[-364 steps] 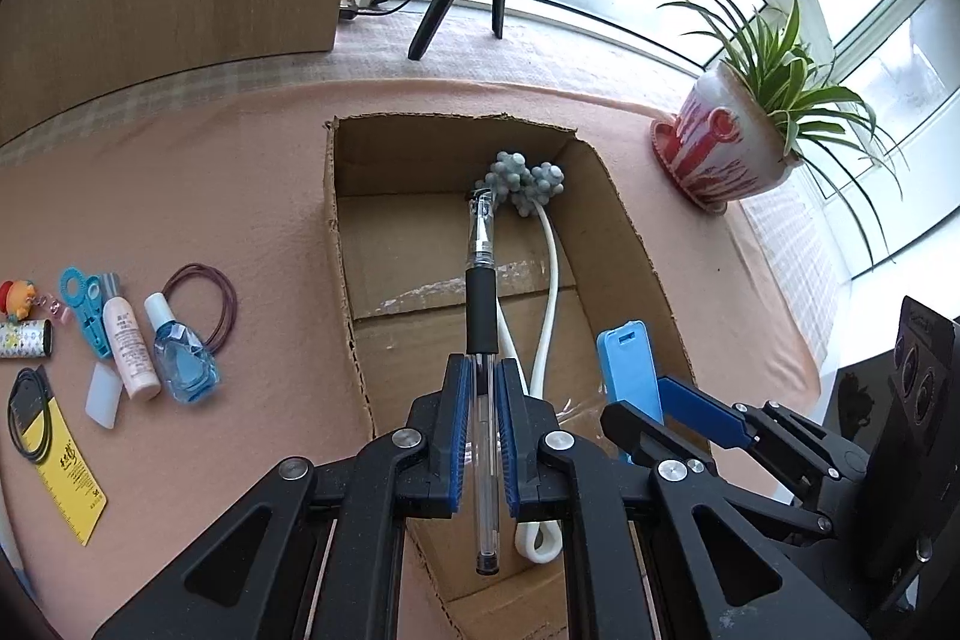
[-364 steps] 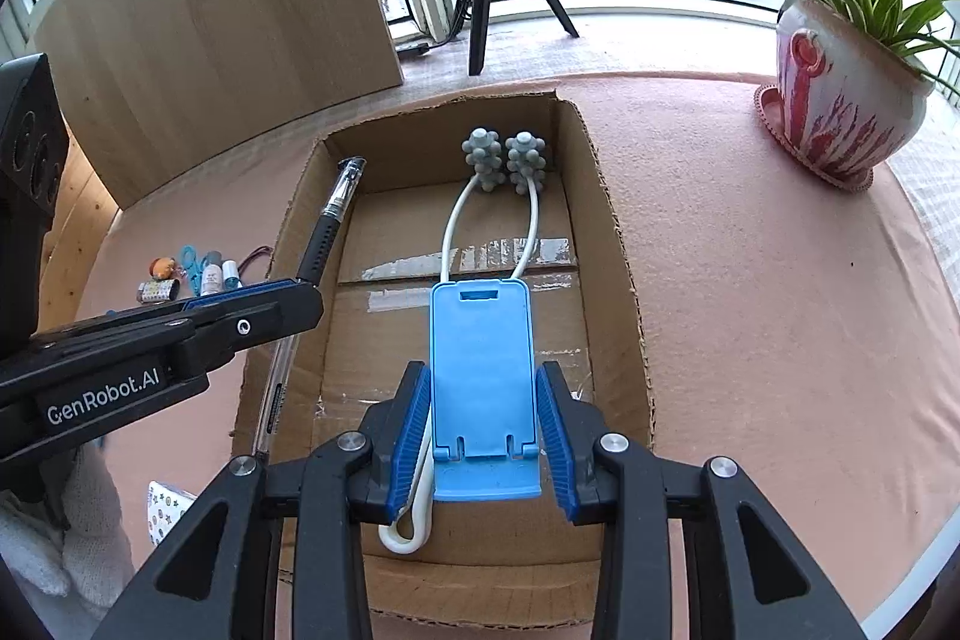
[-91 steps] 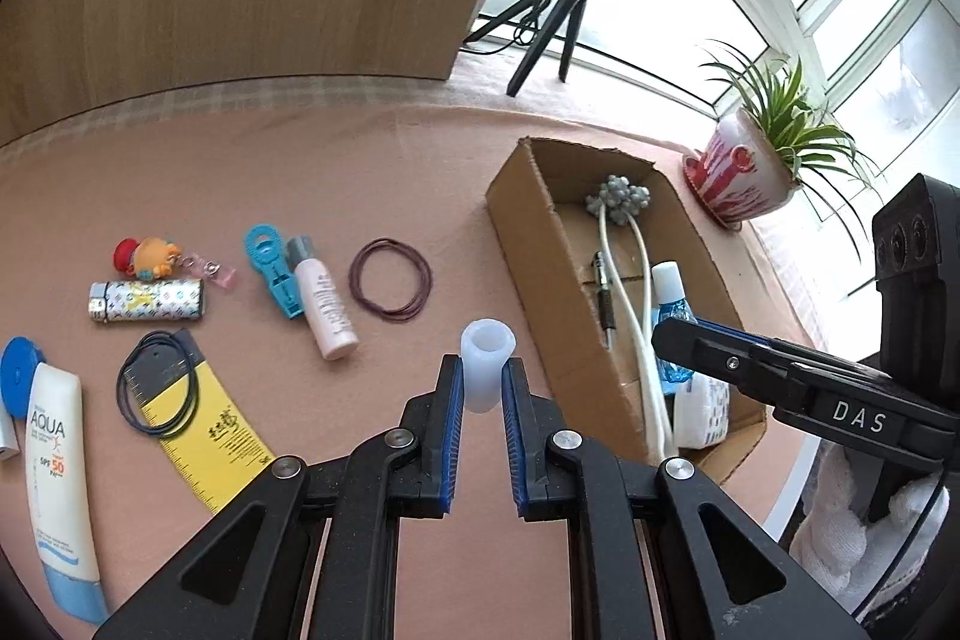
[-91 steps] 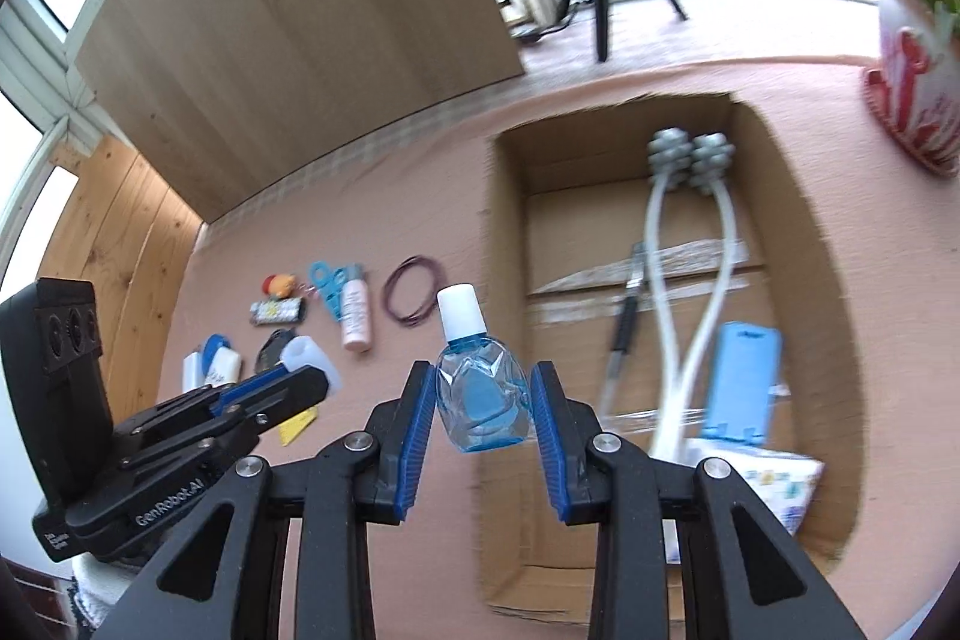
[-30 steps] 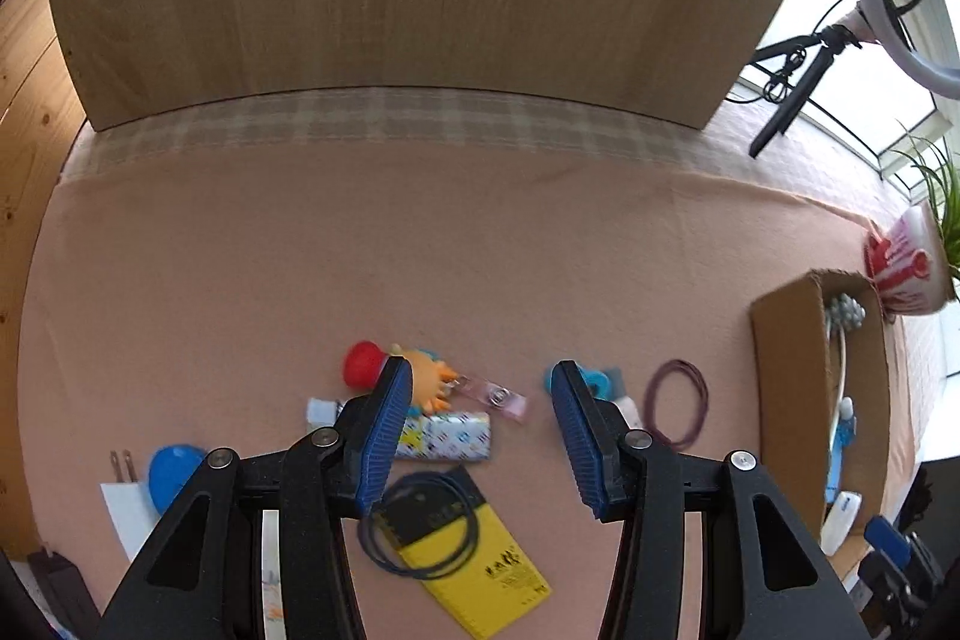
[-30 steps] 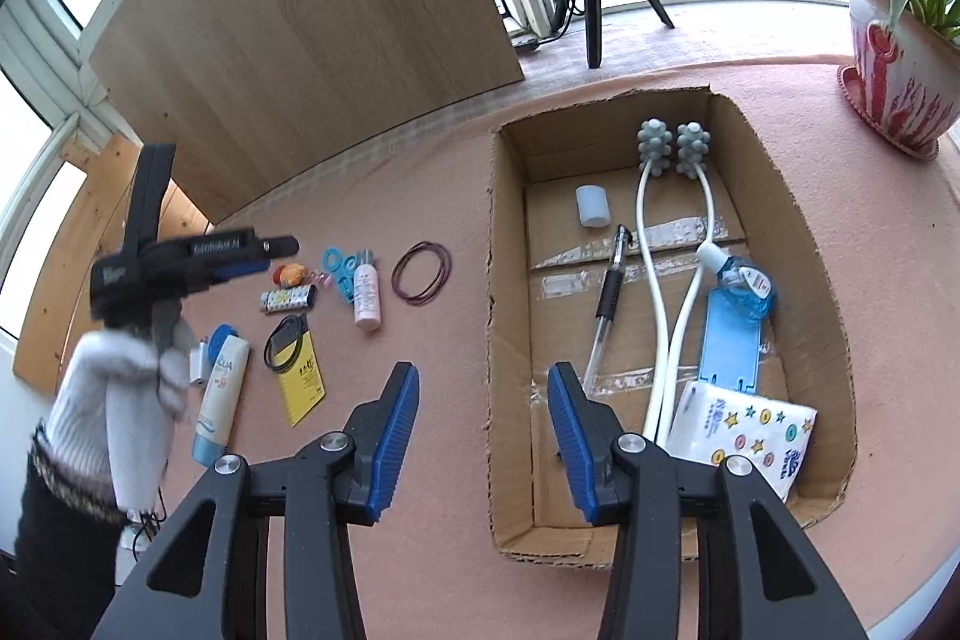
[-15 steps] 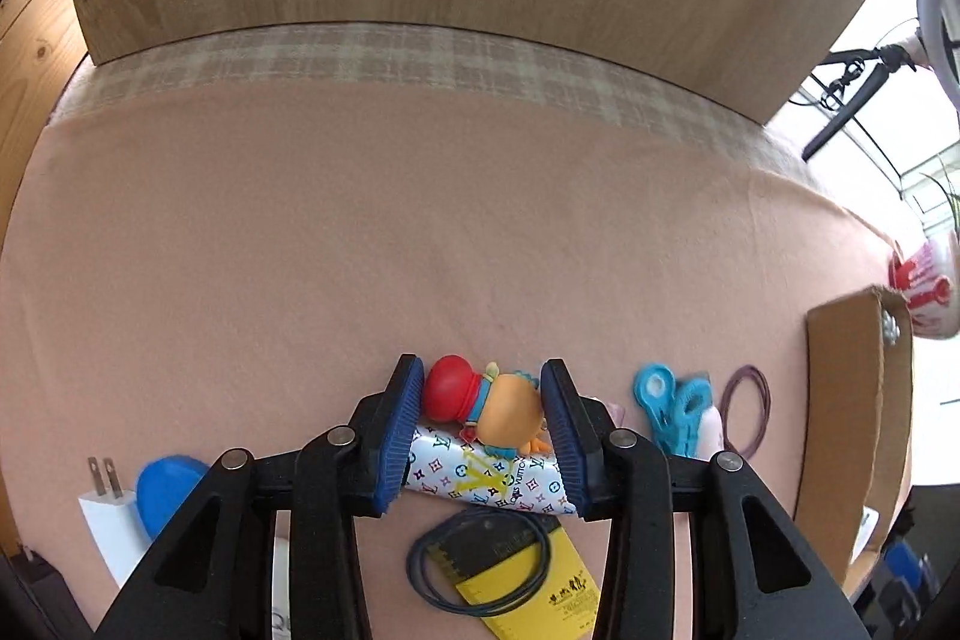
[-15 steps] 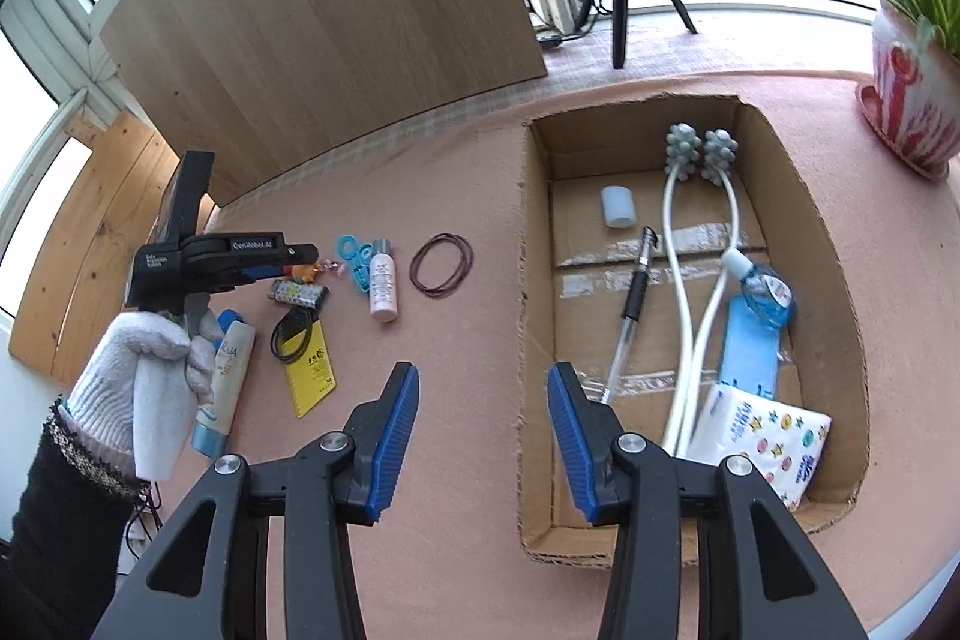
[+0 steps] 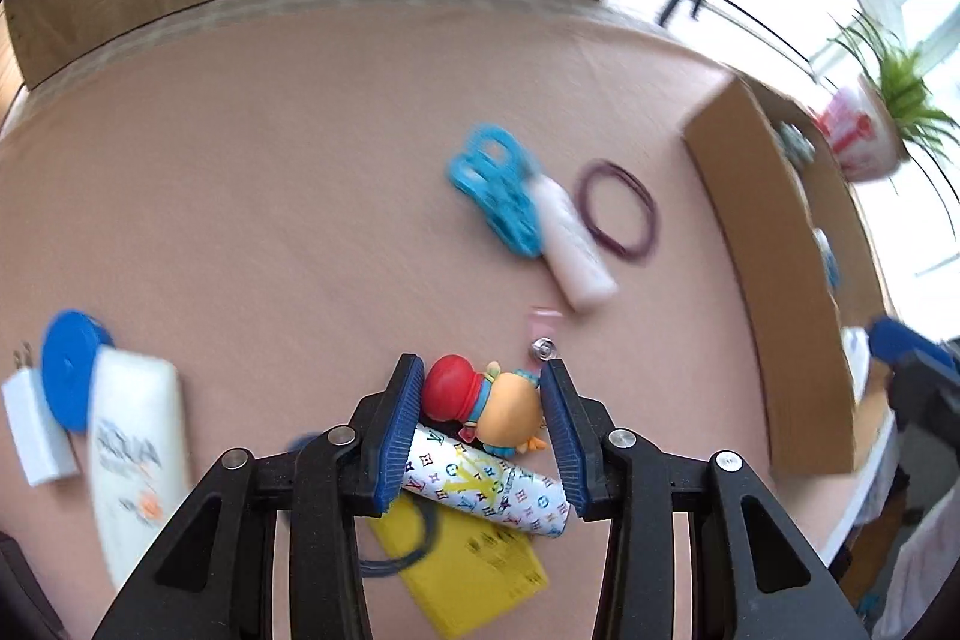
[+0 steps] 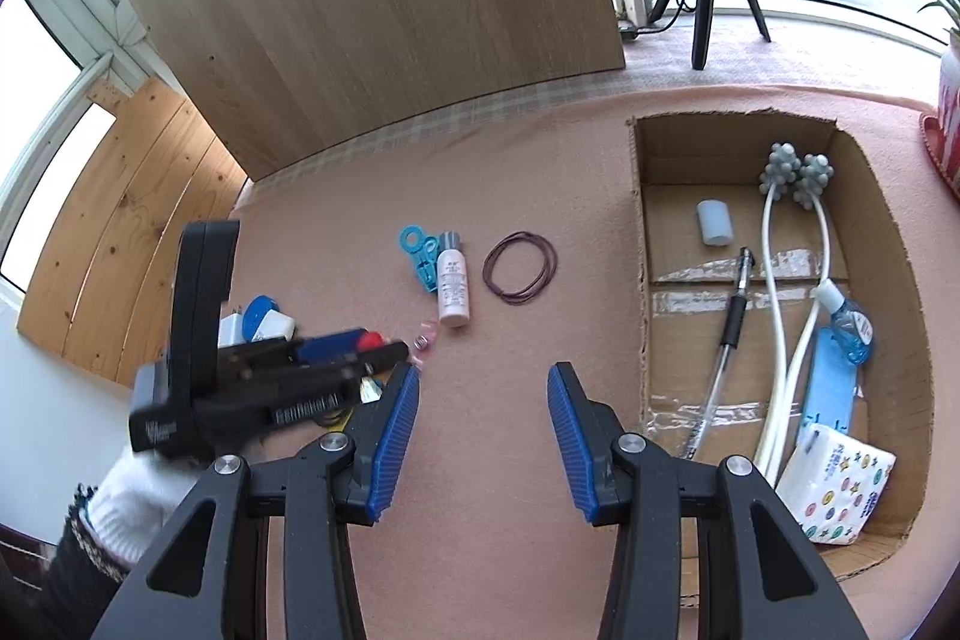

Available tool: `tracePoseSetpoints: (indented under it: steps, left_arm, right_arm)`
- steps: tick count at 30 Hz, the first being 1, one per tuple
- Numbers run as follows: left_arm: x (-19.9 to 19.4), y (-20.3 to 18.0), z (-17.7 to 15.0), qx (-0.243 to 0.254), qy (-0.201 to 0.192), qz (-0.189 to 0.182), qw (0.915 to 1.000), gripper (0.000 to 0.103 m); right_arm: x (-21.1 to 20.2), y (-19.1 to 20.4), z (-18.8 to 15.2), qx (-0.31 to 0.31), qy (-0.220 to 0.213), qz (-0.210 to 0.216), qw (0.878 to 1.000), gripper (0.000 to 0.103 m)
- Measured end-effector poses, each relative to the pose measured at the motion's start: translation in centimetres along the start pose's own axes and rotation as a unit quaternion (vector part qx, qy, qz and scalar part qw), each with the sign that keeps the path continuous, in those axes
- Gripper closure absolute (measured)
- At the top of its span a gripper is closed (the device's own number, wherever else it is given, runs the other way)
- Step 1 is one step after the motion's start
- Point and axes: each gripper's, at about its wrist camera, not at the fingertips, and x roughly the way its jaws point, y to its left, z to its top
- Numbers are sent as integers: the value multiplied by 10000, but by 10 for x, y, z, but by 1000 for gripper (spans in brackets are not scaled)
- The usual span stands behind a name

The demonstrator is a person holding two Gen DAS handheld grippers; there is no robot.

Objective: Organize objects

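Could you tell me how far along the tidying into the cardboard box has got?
Done: pen, eye-drop bottle and tissue pack lie in the cardboard box. In hand: left tongs grip the toy figure. Left: scissors, hair ties, small bottle.

Between my right gripper (image 10: 480, 436) and the cardboard box (image 10: 639, 280) the pink cloth (image 10: 516, 490) is bare. Around my left gripper (image 9: 483, 424) it is crowded: patterned tube (image 9: 480, 490) just below, sunscreen tube (image 9: 135, 460) at left.
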Motion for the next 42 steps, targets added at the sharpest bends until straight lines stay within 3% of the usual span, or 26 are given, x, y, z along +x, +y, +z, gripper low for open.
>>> tracePoseSetpoints:
  steps: [1,2,3,7,9,10,12,13,20,22,24,30,39,42]
  left_arm:
    - [-1,-6,-6,90,-5,-40,10000,66]
    - [-1,-11,-14,138,40,-180,9997,78]
    - [1,-17,-22,157,151,-378,9990,78]
    - [-3,-43,-44,588,5,-373,9976,78]
    - [-5,-46,-51,487,57,-709,9963,77]
    - [-7,-46,-54,443,66,-745,9962,74]
    - [-14,-46,-58,377,52,-769,9963,48]
    - [-19,-45,-57,326,-55,-783,9964,44]
    - [-66,-1,-79,-39,-633,-320,9975,45]
    - [-68,15,-82,-200,-569,-179,9980,45]
    - [-65,19,-81,-170,-563,-20,9983,54]
    - [-49,25,-73,-115,-642,307,9974,55]
    - [-28,42,-59,-165,-447,467,9978,55]
    - [-24,40,-53,-55,-435,672,9968,69]
  right_arm:
    - [1,0,-2,14,25,14,10000,62]
    - [2,0,-4,32,51,29,10000,62]
    - [3,-1,-5,52,75,41,9999,62]
    - [5,-3,-13,140,158,80,9997,62]
    - [5,-3,-17,149,185,76,9997,62]
    - [5,-3,-18,146,189,80,9997,62]
    - [3,-3,-21,137,187,84,9997,62]
    - [2,-2,-23,130,187,83,9997,62]
    - [12,13,-31,-18,302,165,9994,62]
    - [18,22,-35,-110,384,250,9989,62]
    - [27,36,-38,-315,475,304,9979,62]
    - [62,62,-48,-727,764,72,9944,62]
    - [90,77,-59,-944,952,-146,9909,62]
    - [95,82,-62,-1007,971,-247,9899,62]
